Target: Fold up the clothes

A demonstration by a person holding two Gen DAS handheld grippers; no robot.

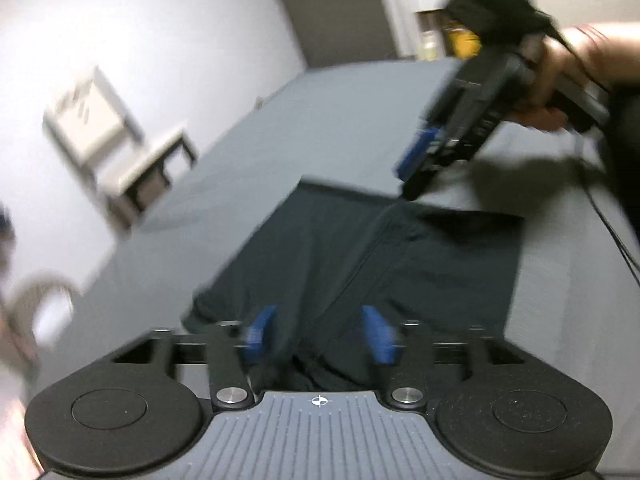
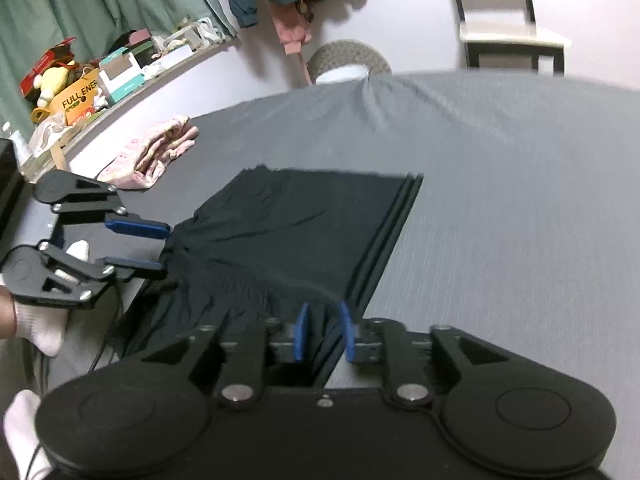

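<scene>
I see the shorts [image 2: 304, 224] lying flat on the bed sheet [image 2: 500, 200], waistband end nearest me. My left gripper [image 2: 158, 246] sits at their left edge, my right gripper [image 2: 323, 330] at the near edge. Left of the shorts lies a bundled garment [image 2: 156, 152]; behind the bed stand a basket [image 2: 348, 58] and a chair [image 2: 508, 28].

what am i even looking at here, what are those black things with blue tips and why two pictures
Those are two handheld grippers, each with a camera looking forward along its blue fingers, so each picture comes from one of them. A person holds them; no robot arm is involved. The left gripper is open around one edge of a dark garment lying on a grey sheet. The right gripper stands around the garment's other edge, its fingers slightly apart, so a grip is unclear. A pink cloth lies further off on the sheet.
</scene>
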